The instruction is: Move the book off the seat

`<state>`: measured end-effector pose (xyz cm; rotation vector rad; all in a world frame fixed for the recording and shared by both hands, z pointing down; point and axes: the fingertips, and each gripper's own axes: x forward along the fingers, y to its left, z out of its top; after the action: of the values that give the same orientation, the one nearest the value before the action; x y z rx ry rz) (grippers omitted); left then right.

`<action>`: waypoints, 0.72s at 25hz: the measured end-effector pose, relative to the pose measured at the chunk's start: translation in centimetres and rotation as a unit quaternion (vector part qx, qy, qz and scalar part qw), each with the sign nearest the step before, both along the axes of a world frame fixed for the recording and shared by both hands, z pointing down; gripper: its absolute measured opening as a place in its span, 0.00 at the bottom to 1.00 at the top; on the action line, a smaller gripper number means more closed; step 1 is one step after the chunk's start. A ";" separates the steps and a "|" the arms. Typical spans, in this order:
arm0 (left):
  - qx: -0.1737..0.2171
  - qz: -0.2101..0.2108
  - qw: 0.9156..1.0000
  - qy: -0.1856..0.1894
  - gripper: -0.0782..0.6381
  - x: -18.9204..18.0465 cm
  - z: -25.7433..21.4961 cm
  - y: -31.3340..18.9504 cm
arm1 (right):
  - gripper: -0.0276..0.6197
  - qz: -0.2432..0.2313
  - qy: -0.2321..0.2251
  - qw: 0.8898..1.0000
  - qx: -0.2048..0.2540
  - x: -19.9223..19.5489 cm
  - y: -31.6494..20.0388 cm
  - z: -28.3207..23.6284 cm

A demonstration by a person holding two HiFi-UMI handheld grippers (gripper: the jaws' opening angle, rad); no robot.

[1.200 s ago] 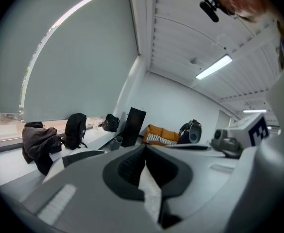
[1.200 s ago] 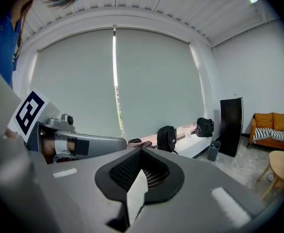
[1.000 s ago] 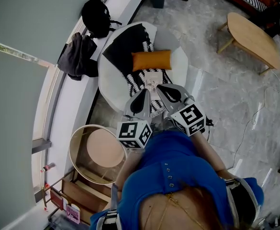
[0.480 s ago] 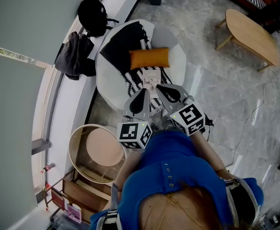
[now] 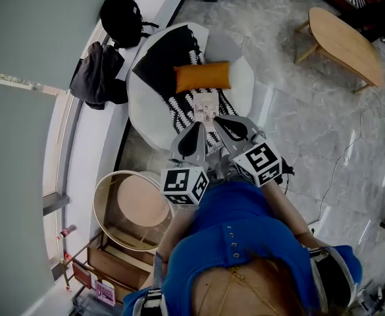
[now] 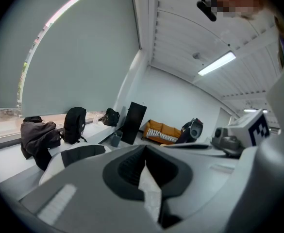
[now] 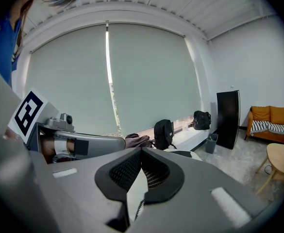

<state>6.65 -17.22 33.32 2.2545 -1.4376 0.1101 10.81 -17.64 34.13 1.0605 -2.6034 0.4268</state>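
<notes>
A pale book (image 5: 205, 105) lies on the white round seat (image 5: 241, 78), on a black-and-white throw just below an orange cushion (image 5: 202, 76). My left gripper (image 5: 197, 127) and right gripper (image 5: 221, 120) hover side by side near my body, just short of the seat's near edge and pointing toward the book. Both are shut with nothing between the jaws. In the left gripper view the left gripper (image 6: 145, 166) shows closed pads, with the seat (image 6: 78, 154) beyond it. The right gripper (image 7: 141, 171) looks closed in its own view too.
A round wooden side table (image 5: 136, 206) stands left of me, with low shelves (image 5: 106, 265) behind it. A black backpack (image 5: 120, 18) and dark jacket (image 5: 97, 74) lie on the window ledge. An oval wooden table (image 5: 347, 41) stands at the far right; cables (image 5: 350, 157) trail on the marble floor.
The seat, ledge and wooden table have slid slightly up and left in the head view. Both grippers keep their place in the frame and stay shut.
</notes>
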 end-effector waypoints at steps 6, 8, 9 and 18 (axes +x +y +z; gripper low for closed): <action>-0.016 0.008 1.000 -0.002 0.11 -0.1 1.5 -2.2 | 0.05 0.005 -0.001 1.000 -0.015 -0.2 -2.2 1.3; -0.023 0.012 1.000 -0.001 0.11 -0.2 2.5 -3.1 | 0.05 0.007 -0.001 1.000 -0.022 -0.3 -3.1 2.3; -0.028 0.014 1.000 0.001 0.11 -0.3 3.3 -3.5 | 0.05 0.009 0.001 1.000 -0.027 -0.4 -3.5 3.0; -0.077 0.019 0.997 0.005 0.11 -0.8 18.8 -9.8 | 0.05 0.041 0.010 0.994 -0.104 -0.5 -10.1 18.9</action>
<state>5.85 -27.03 52.09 2.1552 -1.3343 0.2140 10.33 -27.72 53.08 1.0955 -2.4399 0.6878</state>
